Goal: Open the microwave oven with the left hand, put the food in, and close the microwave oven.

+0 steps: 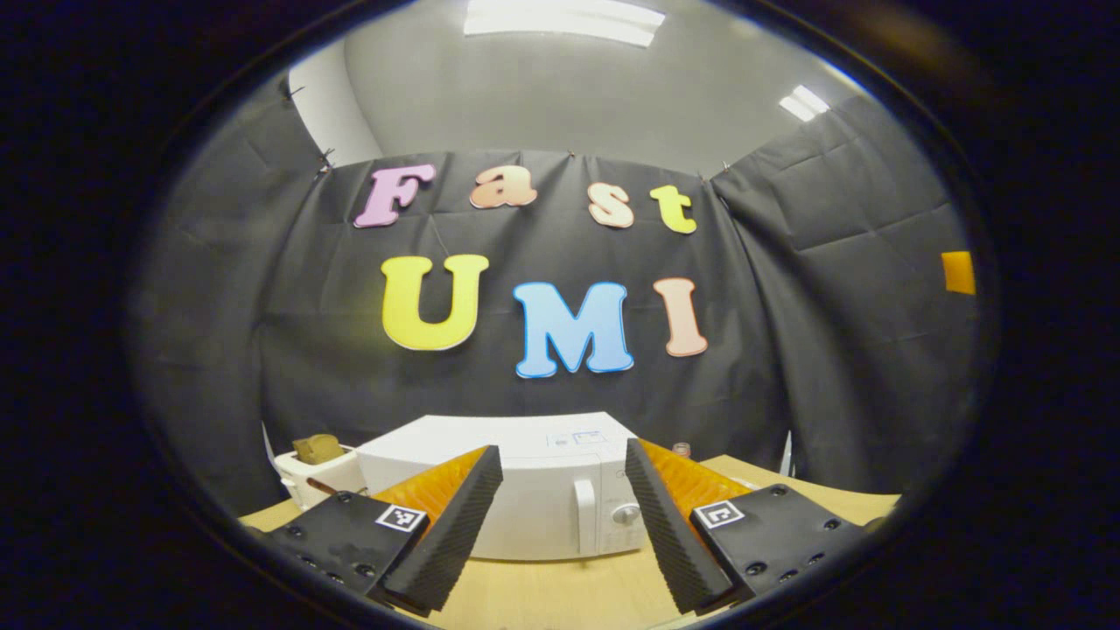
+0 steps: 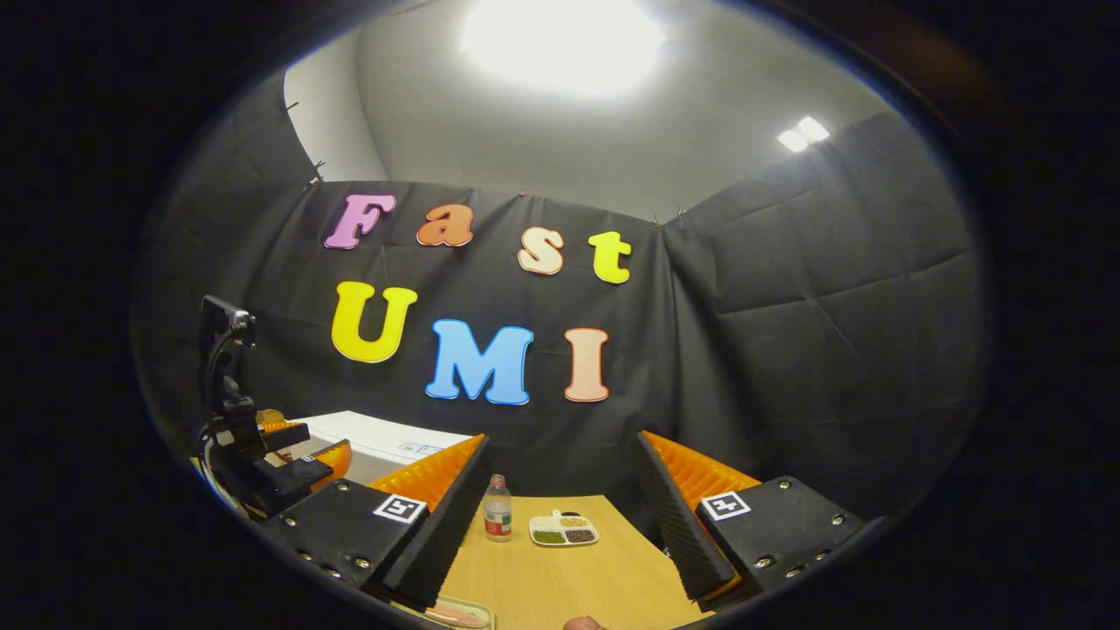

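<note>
Left hand-held gripper (image 1: 564,516): fingers apart, empty, facing microwave oven (image 1: 516,490) | door shut, handle (image 1: 584,514) ahead | right hand-held gripper (image 2: 560,516): apart, empty | food tray (image 2: 563,530) right of microwave | risk: I could miss the narrow handle.

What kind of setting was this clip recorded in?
Most likely a staged recording booth, not a real kitchen: black cloth walls surround a wooden table holding a white microwave, a small bottle and a divided food tray.
</note>
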`<state>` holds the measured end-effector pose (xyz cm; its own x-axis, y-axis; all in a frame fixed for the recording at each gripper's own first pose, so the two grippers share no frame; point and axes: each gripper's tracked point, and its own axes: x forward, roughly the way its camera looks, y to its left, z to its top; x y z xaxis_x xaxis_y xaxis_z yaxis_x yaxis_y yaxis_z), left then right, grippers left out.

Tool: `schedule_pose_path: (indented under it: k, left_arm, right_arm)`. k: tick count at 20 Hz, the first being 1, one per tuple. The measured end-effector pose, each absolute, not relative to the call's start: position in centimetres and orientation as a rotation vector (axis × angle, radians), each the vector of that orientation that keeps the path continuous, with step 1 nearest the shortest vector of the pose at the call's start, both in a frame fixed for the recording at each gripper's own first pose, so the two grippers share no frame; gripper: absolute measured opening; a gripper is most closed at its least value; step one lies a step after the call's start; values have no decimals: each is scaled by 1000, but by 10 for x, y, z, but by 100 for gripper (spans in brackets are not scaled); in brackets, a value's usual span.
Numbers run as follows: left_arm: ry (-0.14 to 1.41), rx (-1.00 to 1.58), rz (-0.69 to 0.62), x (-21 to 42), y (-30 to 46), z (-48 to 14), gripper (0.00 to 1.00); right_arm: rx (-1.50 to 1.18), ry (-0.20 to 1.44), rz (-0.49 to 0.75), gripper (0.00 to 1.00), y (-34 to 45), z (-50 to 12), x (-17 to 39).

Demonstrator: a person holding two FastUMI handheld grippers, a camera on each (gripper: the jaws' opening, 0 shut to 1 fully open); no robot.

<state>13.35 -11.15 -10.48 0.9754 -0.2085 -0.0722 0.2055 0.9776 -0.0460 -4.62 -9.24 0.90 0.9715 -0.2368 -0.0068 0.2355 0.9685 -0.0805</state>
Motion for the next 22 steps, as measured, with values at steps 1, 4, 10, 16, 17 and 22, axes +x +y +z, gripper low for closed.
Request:
schedule_pose_path:
  k: [1, 4, 10, 16, 17, 22]
  left_arm:
    - [96, -42, -213, 146, -116, -118, 95]
    - [144, -48, -215, 175, -129, -148, 96]
    - [254, -15, -231, 229, -161, -217, 96]
    - [372, 27, -213, 250, -180, -278, 82]
    - [384, 36, -208, 254, -179, -284, 76]
    - [427, 38, -167, 264, -174, -302, 39]
  right_arm:
    - [-84, 26, -258, 98, -99, 8, -50]
    - [-99, 51, -305, 98, -114, 5, -60]
    - [-114, 88, -373, 98, -143, 1, -71]
    - [-101, 123, -393, 98, -159, -4, -73]
    - [-105, 123, -391, 98, -160, -5, -73]
    - [-128, 130, -372, 98, -160, -8, -71]
